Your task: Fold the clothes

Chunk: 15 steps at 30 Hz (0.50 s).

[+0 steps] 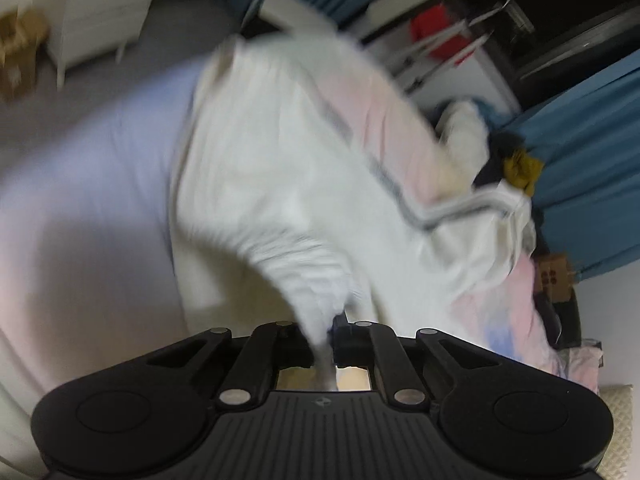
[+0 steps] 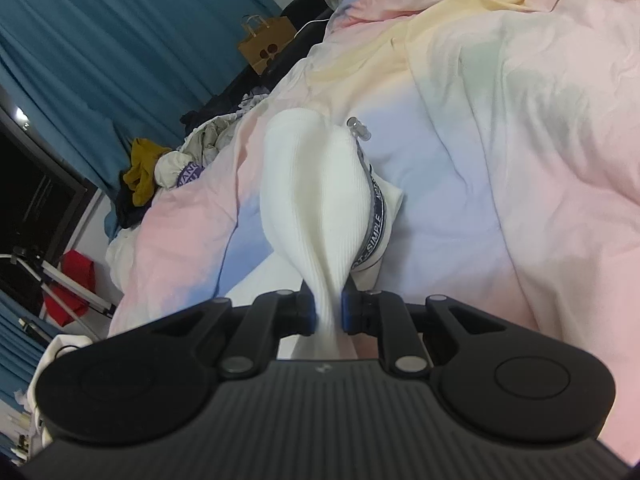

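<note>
A white ribbed garment (image 1: 280,184) with a grey lettered band lies spread over the pastel bedcover (image 1: 80,208), blurred by motion in the left wrist view. My left gripper (image 1: 330,340) is shut on a bunched edge of this garment, the cloth pinched between its jaws. In the right wrist view the same white garment (image 2: 316,200) rises in a twisted fold, its dark lettered band (image 2: 378,208) running down one side. My right gripper (image 2: 328,308) is shut on the narrow gathered end of it.
The pastel pink, blue and yellow bedcover (image 2: 500,140) fills the bed. A heap of other clothes (image 2: 168,164), one mustard yellow, lies at the bed's edge by blue curtains (image 2: 100,40). A brown paper bag (image 2: 268,48), a tripod (image 2: 60,280) and a white cabinet (image 1: 92,12) stand around.
</note>
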Each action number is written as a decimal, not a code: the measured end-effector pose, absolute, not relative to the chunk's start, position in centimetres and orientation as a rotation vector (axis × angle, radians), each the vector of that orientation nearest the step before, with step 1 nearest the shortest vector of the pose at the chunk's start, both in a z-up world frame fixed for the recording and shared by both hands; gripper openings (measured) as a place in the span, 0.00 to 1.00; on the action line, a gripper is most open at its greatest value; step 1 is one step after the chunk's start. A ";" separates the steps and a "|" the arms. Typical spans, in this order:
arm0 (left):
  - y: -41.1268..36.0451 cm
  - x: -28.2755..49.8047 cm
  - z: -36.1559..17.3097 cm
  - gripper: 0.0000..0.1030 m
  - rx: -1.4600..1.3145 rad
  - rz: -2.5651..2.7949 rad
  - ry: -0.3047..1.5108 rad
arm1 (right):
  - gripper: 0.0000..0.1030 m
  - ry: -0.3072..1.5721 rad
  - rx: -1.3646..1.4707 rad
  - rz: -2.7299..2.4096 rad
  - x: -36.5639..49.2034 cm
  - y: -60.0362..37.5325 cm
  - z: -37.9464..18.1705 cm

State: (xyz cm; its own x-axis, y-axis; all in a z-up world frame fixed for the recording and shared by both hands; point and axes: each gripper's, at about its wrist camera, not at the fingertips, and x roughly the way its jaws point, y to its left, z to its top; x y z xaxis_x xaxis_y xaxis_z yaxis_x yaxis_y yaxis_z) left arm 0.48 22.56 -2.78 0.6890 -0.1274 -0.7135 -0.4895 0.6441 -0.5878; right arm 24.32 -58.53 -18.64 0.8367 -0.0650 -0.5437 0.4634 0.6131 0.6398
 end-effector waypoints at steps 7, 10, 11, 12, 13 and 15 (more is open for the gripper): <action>28.9 -5.1 1.9 0.08 -0.828 0.291 0.779 | 0.15 0.582 1.130 -0.317 22.8 -61.1 -20.8; 31.2 -8.3 0.3 0.08 -0.844 0.277 0.824 | 0.16 0.615 1.256 -0.329 21.7 -62.3 -22.4; 31.4 -8.7 -0.4 0.08 -0.846 0.272 0.831 | 0.18 0.614 1.304 -0.335 21.3 -62.7 -23.0; 31.5 -9.0 -1.3 0.08 -0.849 0.269 0.837 | 0.19 0.611 1.338 -0.330 21.2 -62.9 -23.5; 31.5 -9.2 -1.9 0.08 -0.849 0.266 0.839 | 0.21 0.608 1.373 -0.324 21.1 -63.1 -23.9; 31.4 -9.5 -2.9 0.08 -0.849 0.261 0.843 | 0.21 0.601 1.441 -0.313 20.9 -63.6 -24.8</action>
State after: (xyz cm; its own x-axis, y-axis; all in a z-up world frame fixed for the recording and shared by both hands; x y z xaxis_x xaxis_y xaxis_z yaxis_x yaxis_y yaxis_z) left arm -9.46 31.35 -2.89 0.6572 -0.1150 -0.7449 -0.5155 0.6524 -0.5556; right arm 20.88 -63.59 -24.83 0.8151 0.1521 -0.5590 0.5454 0.1240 0.8290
